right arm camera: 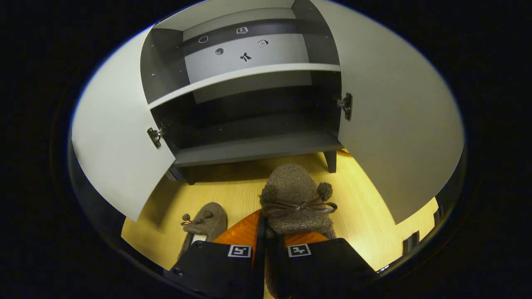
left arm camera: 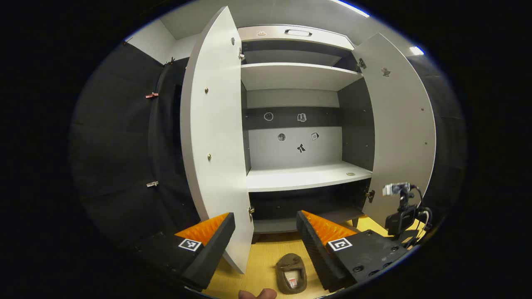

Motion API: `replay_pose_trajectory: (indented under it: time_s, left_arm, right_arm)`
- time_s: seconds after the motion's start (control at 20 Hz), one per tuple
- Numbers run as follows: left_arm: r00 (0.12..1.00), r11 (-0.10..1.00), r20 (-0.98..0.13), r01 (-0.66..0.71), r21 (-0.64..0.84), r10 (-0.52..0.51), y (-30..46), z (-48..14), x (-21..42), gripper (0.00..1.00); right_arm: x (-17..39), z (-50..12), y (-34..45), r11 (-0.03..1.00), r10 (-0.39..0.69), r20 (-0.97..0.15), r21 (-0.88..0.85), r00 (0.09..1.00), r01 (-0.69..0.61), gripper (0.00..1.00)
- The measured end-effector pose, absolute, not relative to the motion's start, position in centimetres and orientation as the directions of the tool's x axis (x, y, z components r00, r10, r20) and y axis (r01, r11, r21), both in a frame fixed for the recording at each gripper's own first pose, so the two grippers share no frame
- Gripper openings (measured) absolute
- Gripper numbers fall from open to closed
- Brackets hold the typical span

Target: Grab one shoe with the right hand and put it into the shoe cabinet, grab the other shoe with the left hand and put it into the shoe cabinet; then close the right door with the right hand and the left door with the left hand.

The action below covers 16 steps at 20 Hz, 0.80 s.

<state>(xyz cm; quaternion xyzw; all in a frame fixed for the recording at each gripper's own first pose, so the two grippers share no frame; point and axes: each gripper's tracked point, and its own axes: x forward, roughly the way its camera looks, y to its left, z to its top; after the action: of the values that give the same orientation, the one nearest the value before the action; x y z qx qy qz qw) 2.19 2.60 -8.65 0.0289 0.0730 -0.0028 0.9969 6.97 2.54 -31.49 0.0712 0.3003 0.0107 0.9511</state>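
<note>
It was a recording booth — black cloth walls [left arm camera: 124, 145] hung round a lone shoe cabinet [left arm camera: 299, 176] on wood-look flooring [right arm camera: 370, 216].

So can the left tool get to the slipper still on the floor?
Probably yes. The left tool is open and the slipper on the floor lies just below it on bare wood floor, beside the open left door. Nothing seems to cover it.

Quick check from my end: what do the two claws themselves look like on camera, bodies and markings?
The left claw has two blocky black bodies that taper forward into wedge-shaped fingers with ridged inner faces. Each body carries a small square black-and-white coded tag, and the right-hand body shows round screw heads. The right claw has the same black bodies with one square tag on each.
</note>
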Motion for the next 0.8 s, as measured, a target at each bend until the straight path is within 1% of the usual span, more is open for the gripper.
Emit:
replay_pose_trajectory:
  time_s: [0.2, 0.3, 0.5, 0.7, 0.8]
  left_arm:
    - [0.990, 0.999, -0.140, 0.018, 0.047, -0.011, 1.9, -8.6, 2.4, 0.95]
    - [0.991, 0.999, -0.135, 0.024, 0.042, -0.018, 1.5, -8.4, 2.4, 0.95]
    - [0.991, 0.998, -0.132, 0.043, 0.035, -0.038, 0.5, -8.4, 2.5, 0.95]
    - [0.991, 0.998, -0.121, 0.053, 0.033, -0.049, -0.1, -8.0, 2.6, 0.95]
    - [0.992, 0.998, -0.119, 0.057, 0.029, -0.053, -0.3, -7.9, 2.6, 0.95]
  right_arm:
    - [9.1, -23.2, 2.8, 0.986, 0.087, -0.503, 0.165, 0.860, -0.003, 0.17]
    - [10.6, -19.5, 2.5, 0.989, 0.072, -0.474, 0.150, 0.877, 0.000, 0.17]
    - [14.7, -14.0, 1.9, 0.991, 0.065, -0.437, 0.135, 0.897, -0.006, 0.17]
    - [20.3, -9.5, 1.7, 0.995, 0.063, -0.378, 0.094, 0.924, -0.029, 0.17]
    - [23.4, -8.1, 1.8, 0.995, 0.063, -0.370, 0.097, 0.927, -0.029, 0.17]
